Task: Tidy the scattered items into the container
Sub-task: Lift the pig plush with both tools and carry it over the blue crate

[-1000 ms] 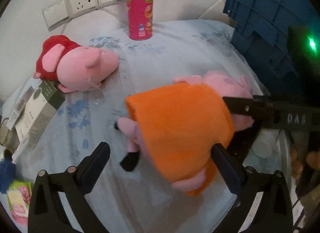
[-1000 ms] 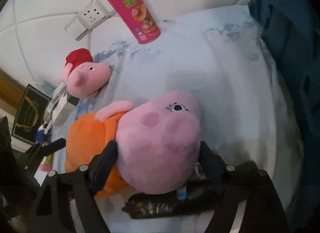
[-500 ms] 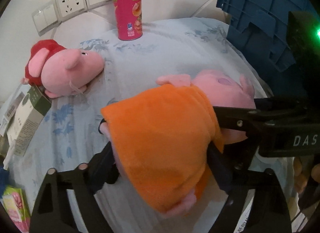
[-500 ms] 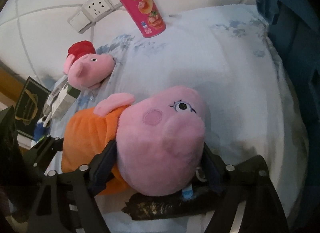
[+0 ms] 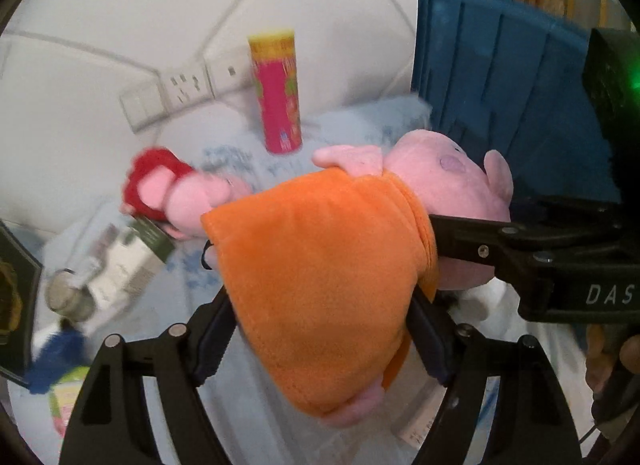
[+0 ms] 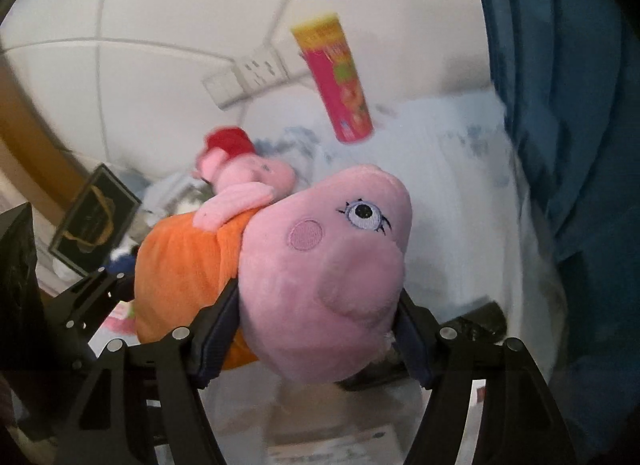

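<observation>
A large pink pig plush in an orange dress (image 5: 320, 265) hangs in the air between both grippers. My left gripper (image 5: 320, 329) is shut on its orange body. My right gripper (image 6: 316, 325) is shut on its pink head (image 6: 324, 289); the right gripper's finger also shows in the left wrist view (image 5: 472, 241). The blue plastic crate (image 5: 512, 97) stands to the right, and also shows in the right wrist view (image 6: 568, 105). A smaller pig plush with a red dress (image 5: 176, 189) lies on the bed sheet (image 6: 460, 169) below.
A pink Lay's chip can (image 5: 276, 93) stands upright at the wall, also in the right wrist view (image 6: 340, 81). A green-and-white box (image 5: 128, 261), a jar (image 5: 68, 297) and small packets (image 5: 64, 393) lie at the left. Wall sockets (image 5: 180, 89) are behind.
Both grippers have lifted the big pig plush off the sheet; the sheet, can and small plush now sit lower and farther. The left gripper closed on the orange body.
</observation>
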A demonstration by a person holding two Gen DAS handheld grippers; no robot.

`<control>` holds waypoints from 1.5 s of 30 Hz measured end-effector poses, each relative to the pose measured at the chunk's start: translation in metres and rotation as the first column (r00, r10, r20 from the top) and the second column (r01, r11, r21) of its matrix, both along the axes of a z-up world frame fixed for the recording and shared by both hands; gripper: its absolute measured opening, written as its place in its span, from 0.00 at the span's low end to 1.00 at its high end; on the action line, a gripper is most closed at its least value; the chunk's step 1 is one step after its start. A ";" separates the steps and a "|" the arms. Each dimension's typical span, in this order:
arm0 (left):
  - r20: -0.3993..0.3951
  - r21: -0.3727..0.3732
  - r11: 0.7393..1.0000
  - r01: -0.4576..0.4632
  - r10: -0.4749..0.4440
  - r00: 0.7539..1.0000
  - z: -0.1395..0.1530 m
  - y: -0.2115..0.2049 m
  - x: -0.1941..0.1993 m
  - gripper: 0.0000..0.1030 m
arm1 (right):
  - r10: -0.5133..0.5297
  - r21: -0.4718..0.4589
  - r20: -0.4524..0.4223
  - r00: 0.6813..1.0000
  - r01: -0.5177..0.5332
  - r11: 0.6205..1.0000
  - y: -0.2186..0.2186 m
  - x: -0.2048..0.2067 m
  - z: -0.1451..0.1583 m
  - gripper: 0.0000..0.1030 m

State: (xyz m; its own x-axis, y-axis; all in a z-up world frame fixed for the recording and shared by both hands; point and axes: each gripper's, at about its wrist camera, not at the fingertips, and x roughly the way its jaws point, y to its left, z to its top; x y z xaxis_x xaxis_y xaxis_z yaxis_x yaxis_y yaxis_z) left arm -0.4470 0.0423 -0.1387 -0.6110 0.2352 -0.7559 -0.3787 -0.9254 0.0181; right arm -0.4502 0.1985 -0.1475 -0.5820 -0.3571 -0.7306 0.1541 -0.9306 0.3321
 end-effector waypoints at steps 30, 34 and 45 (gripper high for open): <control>-0.249 0.116 0.986 0.118 -0.086 0.965 0.285 0.251 0.058 0.76 | -0.042 0.178 -0.327 0.944 0.105 0.978 0.230 0.085 0.322 0.69; -0.159 0.076 0.988 0.137 -0.123 0.980 0.275 0.310 0.036 0.77 | -0.065 0.188 -0.281 0.957 0.121 0.975 0.286 0.067 0.319 0.69; 0.109 -0.025 0.988 0.149 -0.146 0.983 0.198 0.396 -0.020 0.81 | -0.066 0.215 0.024 0.998 0.059 0.975 0.371 0.006 0.222 0.69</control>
State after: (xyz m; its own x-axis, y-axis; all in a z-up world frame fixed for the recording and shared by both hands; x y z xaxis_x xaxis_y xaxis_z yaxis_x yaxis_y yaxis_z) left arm -0.4673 0.4383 0.0592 -0.4866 0.2904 -0.8239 -0.5124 -0.8587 0.0000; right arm -0.4443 0.5693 0.0750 -0.5739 -0.1541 -0.8043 0.0860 -0.9880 0.1280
